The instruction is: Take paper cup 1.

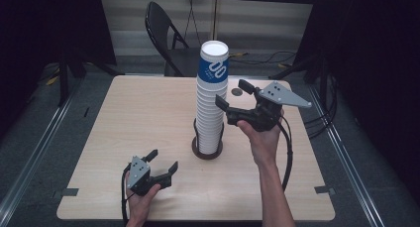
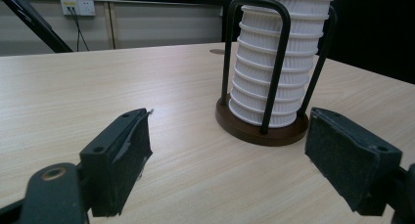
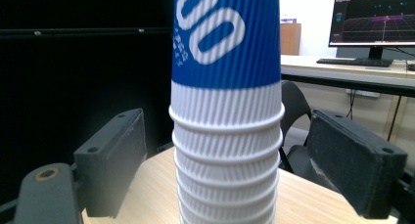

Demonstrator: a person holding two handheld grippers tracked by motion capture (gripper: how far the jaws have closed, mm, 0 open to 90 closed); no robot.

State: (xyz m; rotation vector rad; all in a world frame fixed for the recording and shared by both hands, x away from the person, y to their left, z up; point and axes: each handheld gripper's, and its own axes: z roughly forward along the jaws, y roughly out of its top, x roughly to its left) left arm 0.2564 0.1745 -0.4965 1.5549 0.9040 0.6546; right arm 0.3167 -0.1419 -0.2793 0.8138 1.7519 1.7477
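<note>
Cup stack (image 3: 226, 136) top cropped off

I see a folding chair (image 1: 168, 38) behind the bench (image 1: 138, 118), grey floor (image 1: 44, 123), and a lit monitor (image 3: 374, 18) on a desk (image 3: 342, 70).

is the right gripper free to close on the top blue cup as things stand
Probably yes: the right gripper is open with the cup stack between its fingers, though it sits just below the blue cup.

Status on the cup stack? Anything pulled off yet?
Done: nothing visible; no loose cup on the table. In hand: the right tool is open beside the upper cup stack, not touching. The left tool is open and empty, low near the holder. Left: grip, lift.
</note>
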